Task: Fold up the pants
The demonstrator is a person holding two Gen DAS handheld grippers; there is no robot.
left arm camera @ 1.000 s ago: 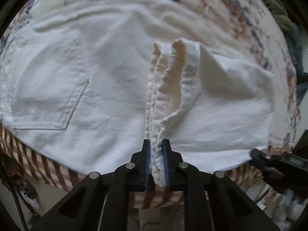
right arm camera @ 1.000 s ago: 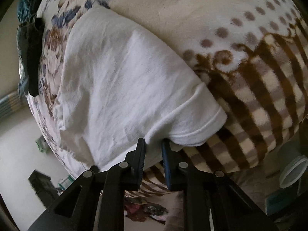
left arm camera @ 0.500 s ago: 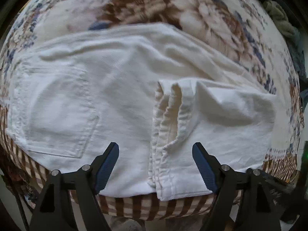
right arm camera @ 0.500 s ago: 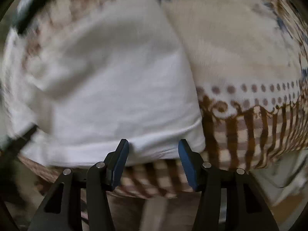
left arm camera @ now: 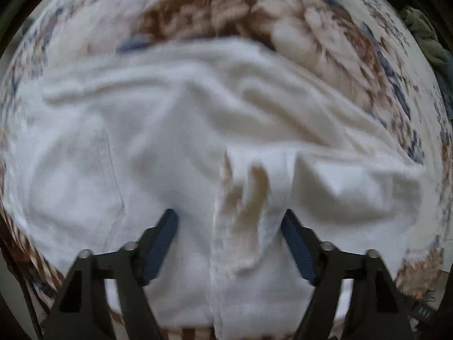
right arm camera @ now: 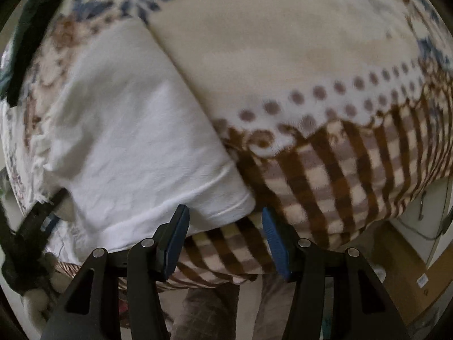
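Careful now, both the left gripper [left arm camera: 229,226] and right gripper [right arm camera: 225,221] gape, jaws just opened and empty, so the pants [left arm camera: 170,141] hem between the left fingers could spring unfolded.

White folded pants [right arm camera: 136,147] on floral-and-checked blanket [right arm camera: 325,170], hem corner just above right tool [right arm camera: 225,226], jaws apart, nothing gripped

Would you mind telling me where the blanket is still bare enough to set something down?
The plain cream patch of blanket right of the pants, above the dotted border, is free. So is the flowered part beyond the pants in the left view. The near edge is crowded.
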